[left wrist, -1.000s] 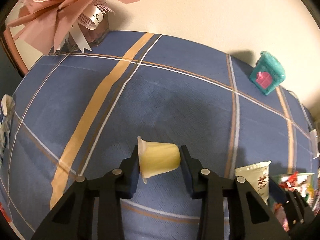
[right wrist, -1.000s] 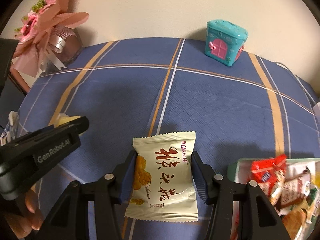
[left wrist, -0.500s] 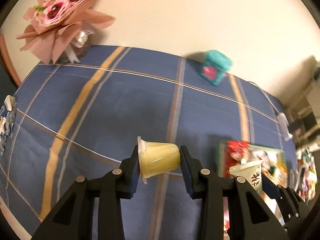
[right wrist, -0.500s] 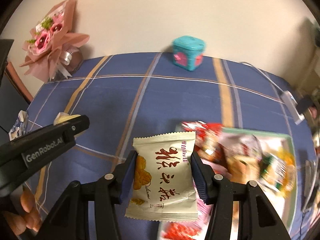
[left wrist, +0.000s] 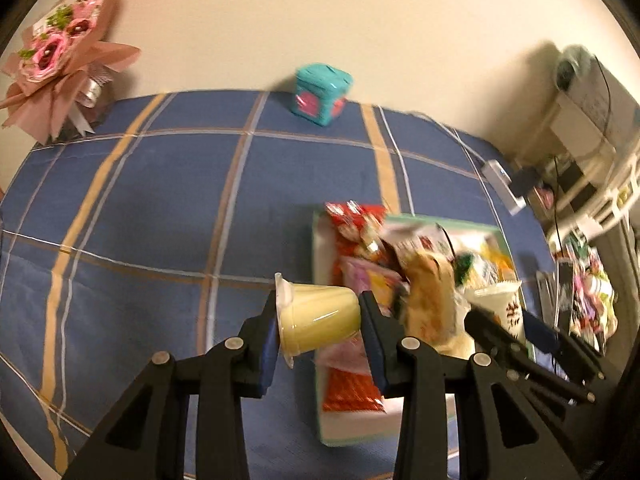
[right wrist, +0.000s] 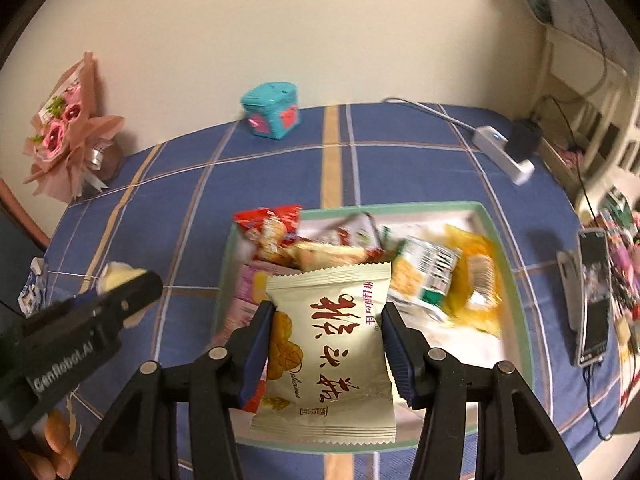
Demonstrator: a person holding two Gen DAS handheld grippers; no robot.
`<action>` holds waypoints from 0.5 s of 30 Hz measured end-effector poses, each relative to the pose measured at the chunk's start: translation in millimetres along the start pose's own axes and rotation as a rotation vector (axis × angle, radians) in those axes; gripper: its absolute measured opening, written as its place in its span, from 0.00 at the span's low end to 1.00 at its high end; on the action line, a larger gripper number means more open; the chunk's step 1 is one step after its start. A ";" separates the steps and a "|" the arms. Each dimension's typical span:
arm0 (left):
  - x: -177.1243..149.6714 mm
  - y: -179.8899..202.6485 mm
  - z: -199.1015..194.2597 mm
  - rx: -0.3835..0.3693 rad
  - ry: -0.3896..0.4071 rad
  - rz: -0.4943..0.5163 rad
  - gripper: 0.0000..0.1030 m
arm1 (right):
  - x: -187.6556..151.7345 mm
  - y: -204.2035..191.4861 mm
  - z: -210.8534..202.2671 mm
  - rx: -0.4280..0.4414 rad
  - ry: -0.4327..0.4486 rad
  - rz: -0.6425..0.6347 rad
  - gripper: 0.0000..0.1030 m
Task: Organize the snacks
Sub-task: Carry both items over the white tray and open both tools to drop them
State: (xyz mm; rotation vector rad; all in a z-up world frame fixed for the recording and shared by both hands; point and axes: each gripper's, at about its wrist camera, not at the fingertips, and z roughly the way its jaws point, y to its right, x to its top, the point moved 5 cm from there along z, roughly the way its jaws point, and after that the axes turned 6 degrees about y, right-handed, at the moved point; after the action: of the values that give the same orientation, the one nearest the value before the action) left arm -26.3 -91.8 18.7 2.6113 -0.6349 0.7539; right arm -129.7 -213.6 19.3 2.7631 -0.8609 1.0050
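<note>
Wall: plain cream, running behind everything ahead of my grippers.

Worktop [right wrist: 400, 160]: covered in blue cloth crossed by tan and white stripes; it fills the ground beneath and ahead of both grippers.

Shelving [right wrist: 592, 80]: white, cluttered, far right of my right gripper, cables hanging off it.

Tray [right wrist: 508, 264]: pale green rim, white floor, directly under and ahead of my right gripper, just right of my left one. Heaped with blurred snack packets in red, yellow and green.

Bouquet [left wrist: 60, 52]: pink paper wrap, far ahead-left against the wall.

Phone [right wrist: 592, 296]: on a stand, right of the tray, screen lit.

Teal box [right wrist: 272, 114]: pink door panels, far ahead, near the wall.

Power strip [right wrist: 504, 152]: white, black plug in it, ahead-right.

Right gripper [right wrist: 326, 328]: jaws closed part-way on a cream snack packet [right wrist: 328, 352] with red characters, held above the tray's near edge.

Left gripper [left wrist: 318, 320]: jaws clamped on a yellow jelly cup [left wrist: 316, 318], lying sideways, lid end left, poised at the tray's left rim.

Crumpled wrapper [right wrist: 32, 288]: left edge of the worktop, beyond my left gripper.
</note>
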 end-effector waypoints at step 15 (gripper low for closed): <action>-46.9 42.6 32.8 -0.023 -0.164 0.118 0.38 | -32.2 37.0 19.3 -0.037 -0.108 0.053 0.54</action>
State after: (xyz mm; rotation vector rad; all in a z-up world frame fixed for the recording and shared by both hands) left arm -69.8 -126.9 -25.5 2.6522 -0.8462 0.5659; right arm -158.6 -234.1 -19.8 2.7995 -0.9623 0.8453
